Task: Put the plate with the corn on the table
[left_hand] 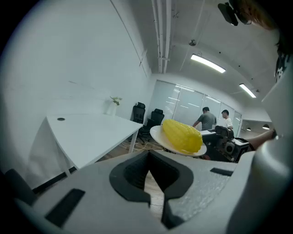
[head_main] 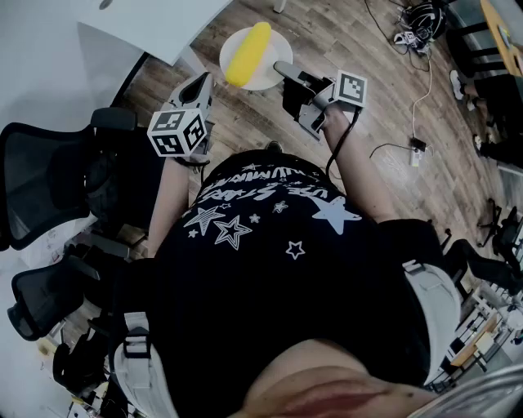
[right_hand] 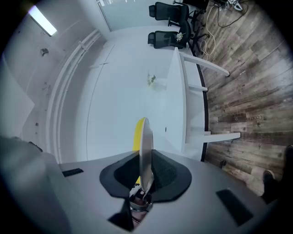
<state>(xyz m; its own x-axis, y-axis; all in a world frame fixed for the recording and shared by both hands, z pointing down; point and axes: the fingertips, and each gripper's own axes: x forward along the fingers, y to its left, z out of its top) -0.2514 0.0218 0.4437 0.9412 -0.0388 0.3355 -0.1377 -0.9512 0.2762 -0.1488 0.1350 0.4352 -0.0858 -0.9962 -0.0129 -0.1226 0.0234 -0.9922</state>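
Note:
A white plate (head_main: 272, 78) carrying a yellow corn cob (head_main: 248, 54) hangs in the air over the wooden floor, just off the corner of the white table (head_main: 155, 24). My right gripper (head_main: 283, 70) is shut on the plate's right rim. In the right gripper view the plate (right_hand: 146, 151) stands edge-on between the pads of that gripper (right_hand: 145, 183), with the corn (right_hand: 137, 132) showing behind it. My left gripper (head_main: 204, 83) hovers to the left of the plate, shut and holding nothing. From the left gripper view the corn (left_hand: 181, 135) and plate (left_hand: 156, 133) float ahead, with the table (left_hand: 87, 132) to the left.
Black office chairs (head_main: 49, 180) stand at my left. Cables and a power strip (head_main: 415, 151) lie on the floor to the right. Two people (left_hand: 208, 119) stand far off by a glass wall, and more chairs (left_hand: 144, 114) sit beyond the table.

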